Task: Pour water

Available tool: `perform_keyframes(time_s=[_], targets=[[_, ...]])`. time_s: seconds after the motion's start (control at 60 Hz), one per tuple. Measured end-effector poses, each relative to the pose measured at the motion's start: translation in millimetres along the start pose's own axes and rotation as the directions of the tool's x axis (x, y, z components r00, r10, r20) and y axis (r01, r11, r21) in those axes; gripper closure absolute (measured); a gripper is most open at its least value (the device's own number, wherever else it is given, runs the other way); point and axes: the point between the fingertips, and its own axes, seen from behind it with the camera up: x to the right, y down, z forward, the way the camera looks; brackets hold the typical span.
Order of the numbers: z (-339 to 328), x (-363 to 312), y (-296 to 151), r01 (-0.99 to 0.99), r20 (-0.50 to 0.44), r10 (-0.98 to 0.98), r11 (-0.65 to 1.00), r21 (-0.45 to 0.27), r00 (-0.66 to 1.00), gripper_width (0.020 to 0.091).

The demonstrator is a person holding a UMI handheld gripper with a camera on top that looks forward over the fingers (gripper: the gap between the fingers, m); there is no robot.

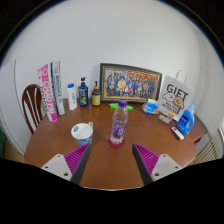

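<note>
Brown wood is seen across the round table (105, 165), which fills the lower middle of the frame. At the bottom of the frame the two fingers of the gripper (110, 159) are shown, each with a magenta pad (75, 158) on its inner face. The fingers are held wide apart and nothing is gripped between them.

Just ahead of the fingers, near the centre of the frame, a clear water bottle (119, 126) with a purple cap is placed upright on the table. To the left of it, a small white cup (82, 132) with a blue rim is found, close to the bottle but apart from it.

At the back of the table, in the upper middle, a framed group photo (129, 84) is leaned against the white wall. To its left, a dark bottle (96, 95), a blue bottle (83, 93) and tall cartons (49, 91) are lined up. At the right of the frame a white gift bag (177, 98) is stood, and before it a blue spray bottle (186, 120) is seen. A wooden chair (31, 104) is partly visible at the left edge.
</note>
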Motion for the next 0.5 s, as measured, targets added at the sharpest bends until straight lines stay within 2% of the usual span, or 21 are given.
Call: perform_keyframes(time_s=[0.2, 0.5], targets=[[-44, 6, 15, 0.015, -0.005, -0.015, 1.000, -0.019, 1.000, 0.0252], [-62, 9, 22, 0.017, 0.002, -0.017, 1.000, -0.013, 1.000, 0.0250]])
